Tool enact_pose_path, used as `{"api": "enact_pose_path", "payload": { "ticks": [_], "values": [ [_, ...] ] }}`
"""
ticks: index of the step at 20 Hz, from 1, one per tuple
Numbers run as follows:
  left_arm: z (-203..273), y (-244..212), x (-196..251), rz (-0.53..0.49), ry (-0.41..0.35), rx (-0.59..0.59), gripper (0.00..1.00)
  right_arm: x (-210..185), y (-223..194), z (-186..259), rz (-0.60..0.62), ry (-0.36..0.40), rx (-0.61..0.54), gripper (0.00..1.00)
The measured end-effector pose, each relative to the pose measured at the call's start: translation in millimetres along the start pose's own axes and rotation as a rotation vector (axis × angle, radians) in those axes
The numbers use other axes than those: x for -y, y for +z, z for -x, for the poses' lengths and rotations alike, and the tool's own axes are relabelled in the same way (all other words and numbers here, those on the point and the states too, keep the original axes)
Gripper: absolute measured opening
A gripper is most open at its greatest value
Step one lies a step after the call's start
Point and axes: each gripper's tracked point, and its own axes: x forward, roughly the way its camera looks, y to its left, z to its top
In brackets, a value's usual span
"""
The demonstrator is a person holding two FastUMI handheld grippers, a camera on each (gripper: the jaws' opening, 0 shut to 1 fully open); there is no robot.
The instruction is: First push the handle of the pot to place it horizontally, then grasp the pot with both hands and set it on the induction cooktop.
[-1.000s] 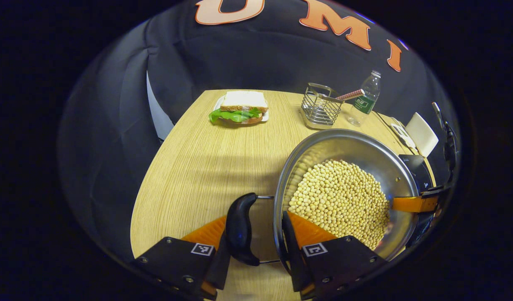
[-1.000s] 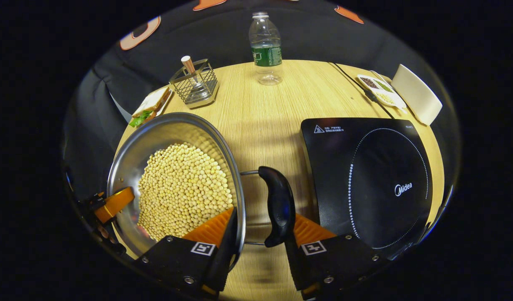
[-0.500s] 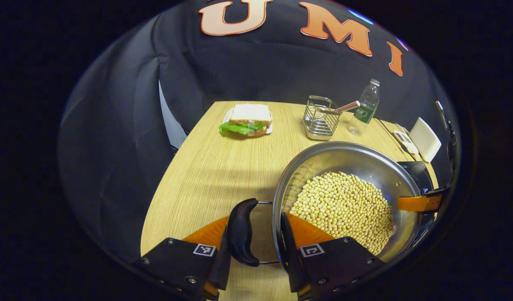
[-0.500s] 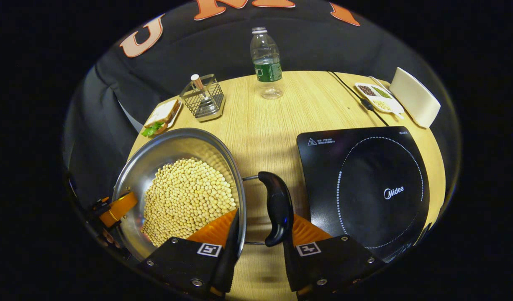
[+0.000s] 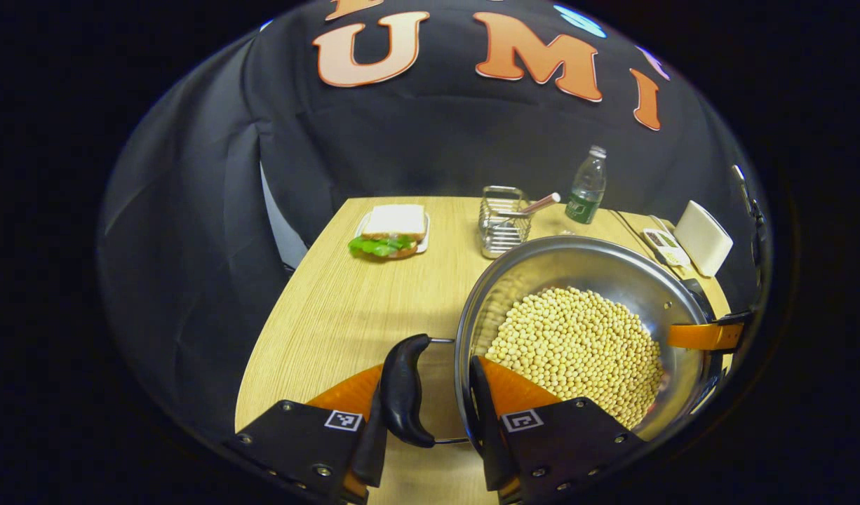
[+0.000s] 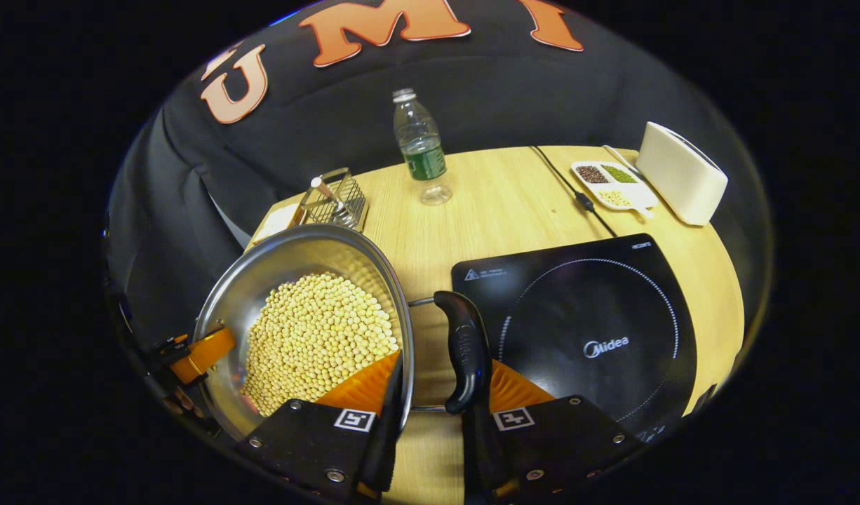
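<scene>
1. The pot [image 5: 577, 330], a steel pan full of pale beans [image 5: 577, 351], is held between 2 claws, 1 at each side handle, and it appears lifted off the tabletop [image 5: 346, 308], though the gap beneath it cannot be seen directly.
2. The left claw [image 5: 430, 414] is clamped across the left handle [image 5: 404, 389] and the pot's rim: 1 finger sits outside the handle, the other inside the wall against the beans.
3. The right claw [image 6: 430, 414] grips the same way on the right handle [image 6: 461, 361], 1 finger inside the rim, 1 outside the handle.
4. Both handles lie level, so the pushing step looks finished and the carry is the step in hand.
5. The induction cooktop [image 6: 591, 330] lies to the right of the pot, just beyond the right handle, which overlaps its near-left edge in the right gripper view. The right claw is nearer, so it would lead a rightward shift, with the left following.
6. Judged risk: tilting would spill beans, so both claws should travel level.
</scene>
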Motion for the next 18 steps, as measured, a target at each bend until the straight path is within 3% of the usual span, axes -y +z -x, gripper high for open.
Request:
{"api": "enact_pose_path", "payload": {
  "ticks": [3,18],
  "values": [
    [6,4,-2,-0.023,-0.012,0.041,0.54,-2,-6,-3,-0.021,-0.003,0.039,0.47],
    [3,8,-5,-0.069,-0.089,0.113,0.57,-8,-15,1,-0.116,-0.059,0.158,0.47]
  ]
}}
